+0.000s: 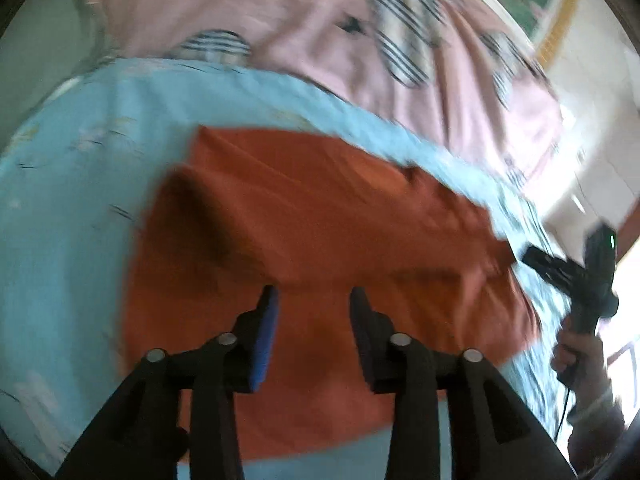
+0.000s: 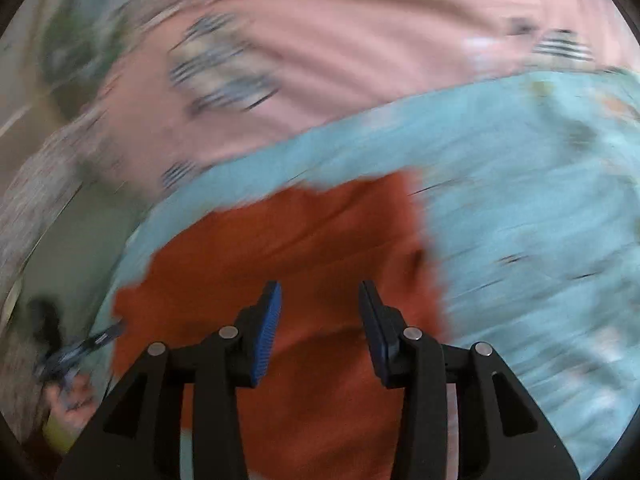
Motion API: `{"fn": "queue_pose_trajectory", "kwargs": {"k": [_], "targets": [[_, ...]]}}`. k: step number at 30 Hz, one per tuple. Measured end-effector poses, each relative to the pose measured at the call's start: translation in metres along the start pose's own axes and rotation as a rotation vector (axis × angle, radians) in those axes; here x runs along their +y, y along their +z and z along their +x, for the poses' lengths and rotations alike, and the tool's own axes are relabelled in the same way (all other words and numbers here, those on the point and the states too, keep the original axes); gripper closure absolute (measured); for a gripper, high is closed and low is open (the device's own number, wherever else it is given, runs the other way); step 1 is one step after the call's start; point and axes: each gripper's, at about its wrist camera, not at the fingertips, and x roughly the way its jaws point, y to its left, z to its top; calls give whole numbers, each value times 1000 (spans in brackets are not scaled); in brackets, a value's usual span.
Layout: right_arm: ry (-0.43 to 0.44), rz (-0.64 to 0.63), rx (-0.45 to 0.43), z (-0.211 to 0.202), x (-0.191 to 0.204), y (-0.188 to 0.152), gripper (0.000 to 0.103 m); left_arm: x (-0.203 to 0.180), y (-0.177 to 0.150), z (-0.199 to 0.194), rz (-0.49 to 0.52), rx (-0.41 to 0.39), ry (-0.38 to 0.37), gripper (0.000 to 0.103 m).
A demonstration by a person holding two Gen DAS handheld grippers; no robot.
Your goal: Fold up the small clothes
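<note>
Nearest, left tool (image 1: 314,300) with blue-padded fingers (image 1: 266,344) spread apart, gripping nothing, hovering over orange garment (image 1: 320,220). Likewise right tool (image 2: 320,296): fingers (image 2: 266,332) spread wide, nothing pinched, poised over the same orange garment (image 2: 288,248); actual contact with the cloth impossible to tell through the motion blur.

Beneath both, garment spread out flat on light blue sheet (image 1: 80,208), one flap apparently doubled over along the left side in the left wrist view, casting a dark crease. Blue sheet (image 2: 540,220) visible around the garment on every side but the near one, hidden behind the tools.

Off at the garment's right corner in the left wrist view, right tool (image 1: 560,268) seen from outside, held by right hand (image 1: 580,356), its tip close to the cloth's edge. Mirrored in the right wrist view: left tool (image 2: 80,344) and left hand (image 2: 72,400) at the garment's left corner, heavily smeared.

Farther back, past the far edge of the blue sheet, pink blanket (image 1: 300,20) printed with black-and-white striped circles, also seen in the right wrist view (image 2: 360,40). Beyond that, only blurred background.
</note>
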Motion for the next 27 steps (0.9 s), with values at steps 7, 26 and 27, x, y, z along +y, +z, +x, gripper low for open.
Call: {"fn": "queue_pose_trajectory", "kwargs": {"k": [7, 26, 27], "targets": [[-73, -213, 227, 66, 21, -3, 60, -27, 8, 58, 140, 116, 109, 61], [-193, 132, -70, 3, -32, 18, 59, 44, 44, -4, -112, -50, 232, 49], [-179, 130, -69, -3, -26, 6, 57, 39, 28, -12, -119, -48, 223, 47]]}}
